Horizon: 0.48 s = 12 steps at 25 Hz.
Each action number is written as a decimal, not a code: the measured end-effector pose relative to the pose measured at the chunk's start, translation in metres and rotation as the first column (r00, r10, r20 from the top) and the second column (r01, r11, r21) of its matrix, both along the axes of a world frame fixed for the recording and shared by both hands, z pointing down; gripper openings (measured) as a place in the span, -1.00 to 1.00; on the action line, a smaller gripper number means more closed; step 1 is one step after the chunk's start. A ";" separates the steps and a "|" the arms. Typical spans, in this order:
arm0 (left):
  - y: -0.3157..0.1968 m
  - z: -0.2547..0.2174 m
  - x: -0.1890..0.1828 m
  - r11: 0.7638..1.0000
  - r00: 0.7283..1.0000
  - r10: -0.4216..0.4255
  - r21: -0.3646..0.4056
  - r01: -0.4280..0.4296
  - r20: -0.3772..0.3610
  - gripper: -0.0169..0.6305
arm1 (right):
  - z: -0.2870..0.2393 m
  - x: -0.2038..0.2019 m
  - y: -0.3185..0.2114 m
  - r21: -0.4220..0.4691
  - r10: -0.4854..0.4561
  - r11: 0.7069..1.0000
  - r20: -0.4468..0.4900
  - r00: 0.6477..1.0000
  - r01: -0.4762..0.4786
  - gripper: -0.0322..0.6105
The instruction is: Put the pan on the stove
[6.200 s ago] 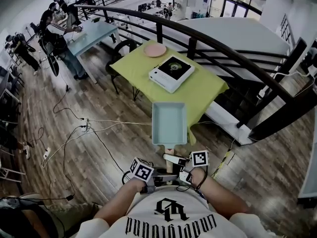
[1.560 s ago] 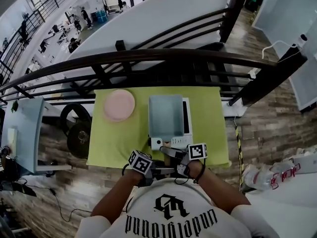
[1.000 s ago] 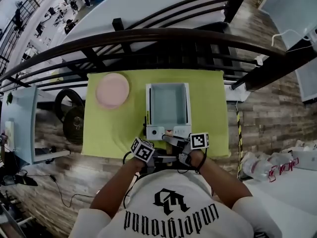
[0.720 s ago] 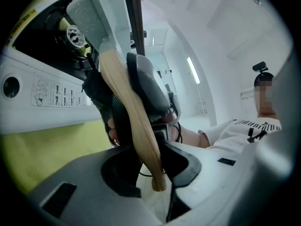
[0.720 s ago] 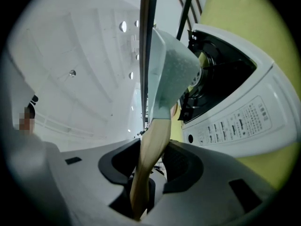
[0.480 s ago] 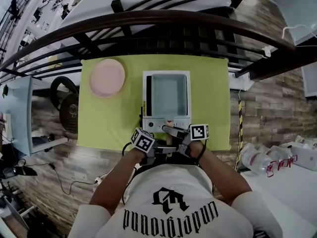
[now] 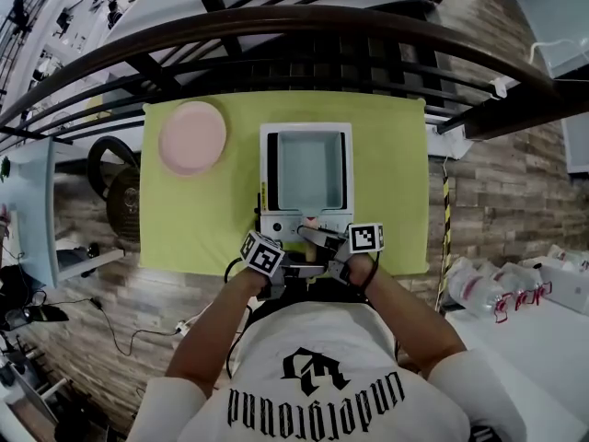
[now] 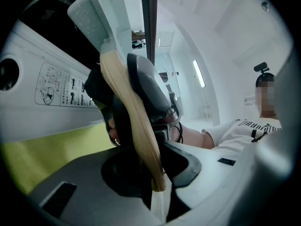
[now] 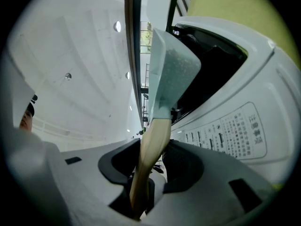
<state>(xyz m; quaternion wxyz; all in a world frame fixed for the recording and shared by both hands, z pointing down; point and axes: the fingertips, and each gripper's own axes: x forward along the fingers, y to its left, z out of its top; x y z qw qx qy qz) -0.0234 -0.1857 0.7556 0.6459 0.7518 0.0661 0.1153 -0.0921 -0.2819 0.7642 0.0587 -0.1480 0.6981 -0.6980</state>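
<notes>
Shirt [image 7: 317, 403]: large gothic lettering across front, upside down in head view, appears to read "underground". Emblem above it, not legible.

Stove [image 7: 281, 226], front panel: boxed warning label [image 9: 240, 126]. Right gripper view: heading of two Chinese characters, likely "注意", then columns of small Chinese print, too fine to read. Left gripper view: same label shows round diagram plus rows of tiny print, unreadable.

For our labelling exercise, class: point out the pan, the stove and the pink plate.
pan [image 7: 311, 171]: head view, middle of its pale blue floor.
stove [image 7: 281, 225]: head view, white front control panel.
pink plate [image 7: 192, 137]: head view, centre of the plate.
</notes>
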 end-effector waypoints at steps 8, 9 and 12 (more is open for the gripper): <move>0.001 0.002 0.004 1.000 1.000 -0.015 -0.025 0.015 -0.001 -0.58 | 0.002 0.002 -0.001 -0.035 0.015 0.999 0.045 0.999 -0.014 -0.44; 0.001 0.002 0.004 0.999 1.000 -0.018 -0.027 0.018 -0.002 -0.57 | 0.002 0.002 -0.001 -0.045 0.020 0.999 0.052 0.998 -0.018 -0.44; -0.002 0.006 0.001 0.999 1.000 -0.029 -0.031 0.029 0.005 -0.57 | 0.002 0.000 -0.003 -0.042 0.019 0.999 0.067 0.998 -0.016 -0.43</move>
